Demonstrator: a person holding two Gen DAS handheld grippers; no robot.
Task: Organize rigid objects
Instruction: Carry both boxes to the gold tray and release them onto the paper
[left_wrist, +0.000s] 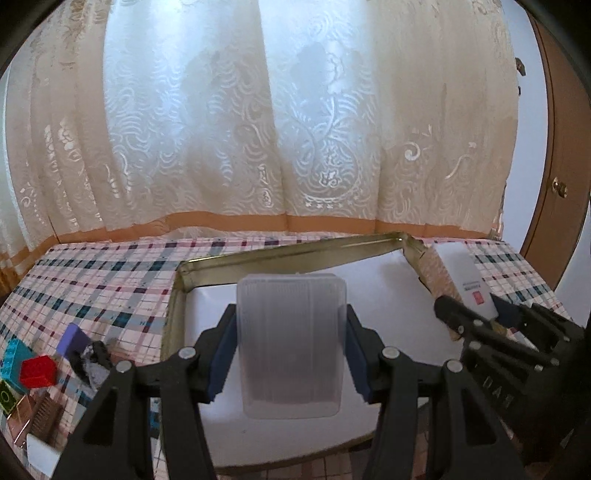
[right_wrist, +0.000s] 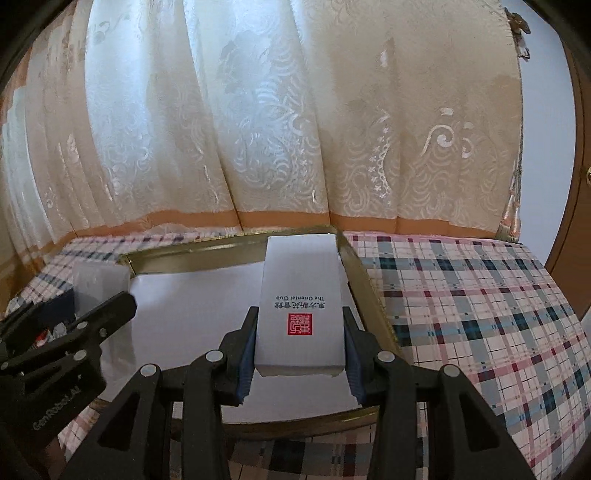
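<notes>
My left gripper (left_wrist: 291, 343) is shut on a translucent ribbed plastic case (left_wrist: 291, 343), held over the white floor of a gold-rimmed tray (left_wrist: 288, 251). My right gripper (right_wrist: 300, 343) is shut on a long white box (right_wrist: 301, 295) with a red seal and "The Oriental Club" printed on it, above the same tray (right_wrist: 199, 254) near its right wall. In the left wrist view the right gripper (left_wrist: 480, 314) and its white box (left_wrist: 465, 280) show at the tray's right side. The left gripper (right_wrist: 92, 314) and the plastic case (right_wrist: 99, 284) appear at the left of the right wrist view.
The tray lies on a plaid tablecloth (right_wrist: 480, 314). Left of the tray sits a heap of small items: a red block (left_wrist: 38, 371), a teal block (left_wrist: 14, 354), a purple piece (left_wrist: 74, 338) and a brown comb-like piece (left_wrist: 42, 417). A cream curtain (left_wrist: 258, 129) hangs behind; a wooden door (left_wrist: 554, 184) stands at right.
</notes>
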